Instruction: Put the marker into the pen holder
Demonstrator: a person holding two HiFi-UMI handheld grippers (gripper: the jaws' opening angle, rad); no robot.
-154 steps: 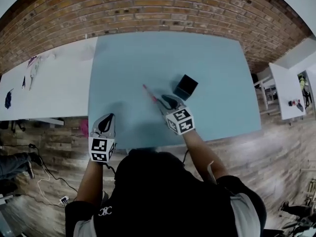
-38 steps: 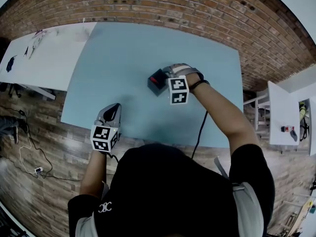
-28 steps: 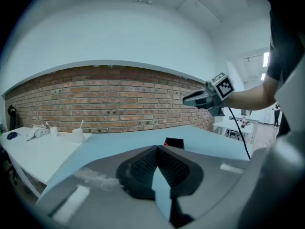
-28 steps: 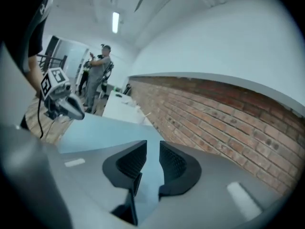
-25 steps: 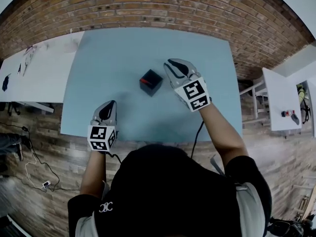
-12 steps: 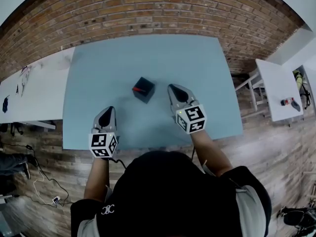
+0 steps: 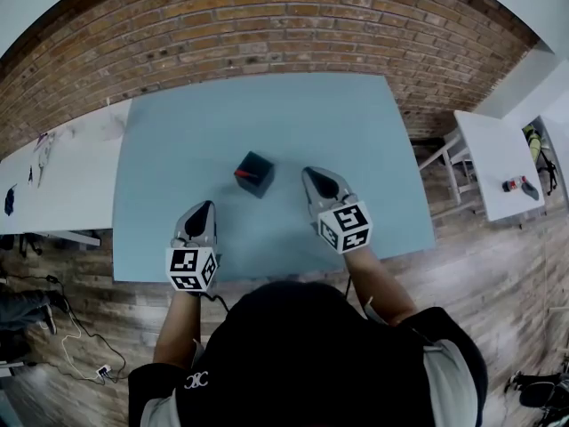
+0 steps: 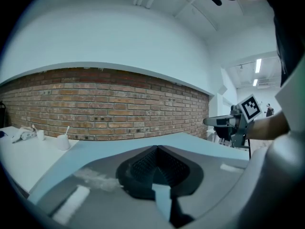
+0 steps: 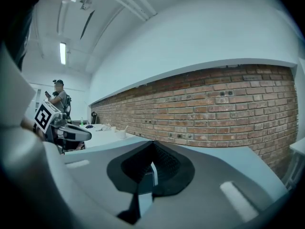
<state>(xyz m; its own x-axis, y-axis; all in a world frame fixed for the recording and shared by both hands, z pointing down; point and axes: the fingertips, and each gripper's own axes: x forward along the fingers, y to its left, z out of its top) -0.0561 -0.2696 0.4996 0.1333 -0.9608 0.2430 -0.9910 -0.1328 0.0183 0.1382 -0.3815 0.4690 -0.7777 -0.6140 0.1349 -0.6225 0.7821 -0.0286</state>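
Marker point(image 7: 242, 173) is seen as a red end inside the black pen holder point(image 7: 259, 177) on the blue table point(image 7: 356, 132).
In the head view, the pen holder is set mid-table, the left gripper point(image 7: 204, 207) nearer and to its left, the right gripper point(image 7: 312, 173) just to its right, neither touching it. In the left gripper view, the jaws are pressed together, empty. In the right gripper view, the jaws are likewise clenched on nothing.
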